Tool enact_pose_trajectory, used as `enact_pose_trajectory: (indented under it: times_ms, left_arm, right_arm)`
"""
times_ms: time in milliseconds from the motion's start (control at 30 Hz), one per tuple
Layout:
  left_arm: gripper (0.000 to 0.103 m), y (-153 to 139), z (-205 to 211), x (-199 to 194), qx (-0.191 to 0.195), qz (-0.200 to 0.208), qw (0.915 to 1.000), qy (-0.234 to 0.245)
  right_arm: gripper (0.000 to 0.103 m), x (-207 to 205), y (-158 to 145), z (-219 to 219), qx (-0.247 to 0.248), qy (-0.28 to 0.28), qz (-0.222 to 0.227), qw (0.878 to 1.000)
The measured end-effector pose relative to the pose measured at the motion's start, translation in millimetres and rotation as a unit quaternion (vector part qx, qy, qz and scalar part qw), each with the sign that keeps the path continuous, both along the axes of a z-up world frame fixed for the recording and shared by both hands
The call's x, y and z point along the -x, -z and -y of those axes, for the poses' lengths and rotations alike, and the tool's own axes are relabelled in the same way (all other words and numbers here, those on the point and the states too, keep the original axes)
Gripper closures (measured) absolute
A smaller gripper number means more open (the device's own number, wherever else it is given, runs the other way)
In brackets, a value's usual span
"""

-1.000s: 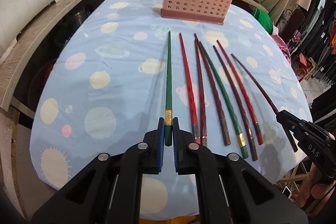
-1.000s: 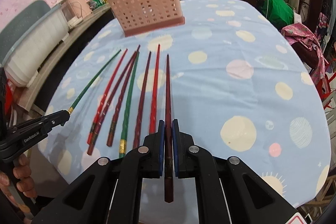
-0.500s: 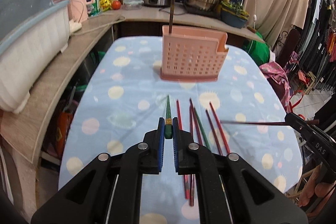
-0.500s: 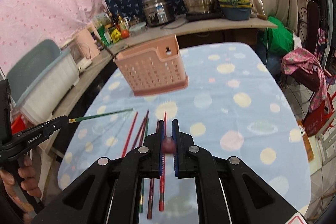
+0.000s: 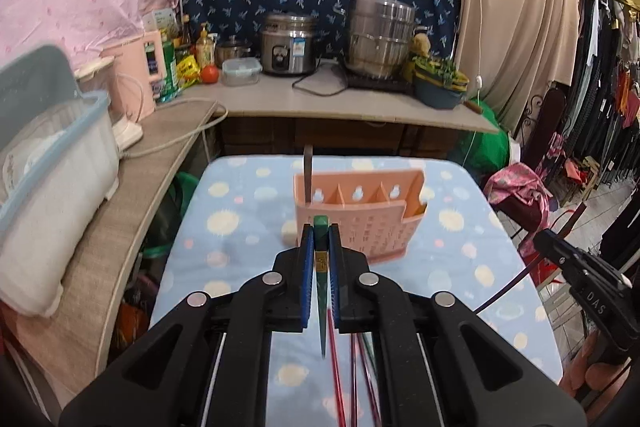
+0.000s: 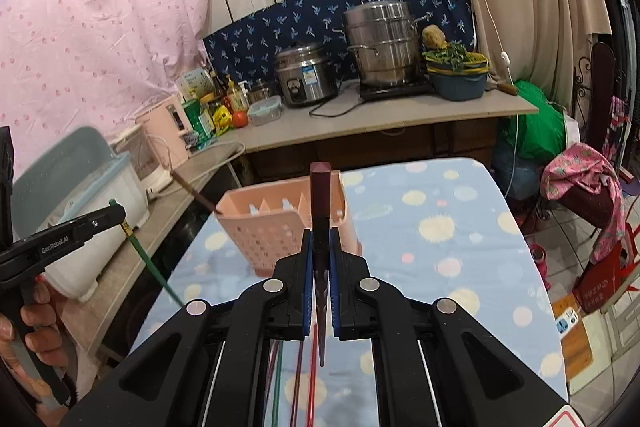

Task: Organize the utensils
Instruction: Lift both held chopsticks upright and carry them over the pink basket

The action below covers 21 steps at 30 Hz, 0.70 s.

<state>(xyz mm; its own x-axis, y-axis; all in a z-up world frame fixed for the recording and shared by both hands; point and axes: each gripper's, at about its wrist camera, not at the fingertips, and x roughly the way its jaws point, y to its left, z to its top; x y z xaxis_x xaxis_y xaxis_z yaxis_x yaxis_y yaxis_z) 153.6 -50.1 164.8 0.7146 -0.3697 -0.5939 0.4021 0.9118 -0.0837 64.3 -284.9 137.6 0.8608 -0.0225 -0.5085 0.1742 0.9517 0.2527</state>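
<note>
Both grippers carry a chopstick butt-up, tip hanging down, so it can drop into the pink holder (image 5: pixel 360 215) ahead: the left gripper (image 5: pixel 320 267) clamps the green chopstick (image 5: pixel 321 227), the right gripper (image 6: pixel 320 267) clamps the dark red chopstick (image 6: pixel 320 195), above the chopsticks on the table (image 5: pixel 224 223)

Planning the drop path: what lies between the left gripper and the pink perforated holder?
Only bare planet-print tablecloth, per the left wrist view, between left gripper and pink perforated holder.
</note>
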Motion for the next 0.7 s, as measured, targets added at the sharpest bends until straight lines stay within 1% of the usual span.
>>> enact_pose_trajectory:
  times_ms: [67, 200, 267, 367, 467, 533, 633, 700]
  left_arm:
    - [0.096, -16, 4, -7, 0.008, 0.015, 0.9999, 0.001]
    - [0.096, -51, 8, -22, 0.038, 0.042, 0.9984, 0.004]
    - [0.096, -72, 11, -30, 0.051, 0.066, 0.9965, -0.001]
    - [0.096, -92, 15, -45, 0.065, 0.09, 0.9937, -0.008]
    - [0.096, -102, 20, -62, 0.072, 0.107, 0.9914, -0.017]
    - [0.096, -102, 24, -73, 0.071, 0.118, 0.9902, -0.026]
    - [0.096, -98, 29, -89, 0.068, 0.121, 0.9898, -0.034]
    - [0.096, -89, 30, -99, 0.068, 0.114, 0.9906, -0.036]
  right_arm:
    - [0.096, -10, -8, 4, 0.0, 0.002, 0.01, 1.0]
    - [0.096, -32, -28, 12, -0.008, 0.005, 0.036, 0.999]
    - [0.096, -43, -39, 16, -0.011, 0.008, 0.053, 0.998]
    - [0.096, -61, -55, 20, -0.021, 0.01, 0.075, 0.997]
    - [0.096, -79, -68, 22, -0.03, 0.009, 0.095, 0.995]
    - [0.096, -91, -74, 22, -0.035, 0.008, 0.103, 0.994]
    - [0.096, -108, -74, 18, -0.033, 0.005, 0.104, 0.994]
    - [0.096, -122, -69, 14, -0.028, 0.003, 0.096, 0.995]
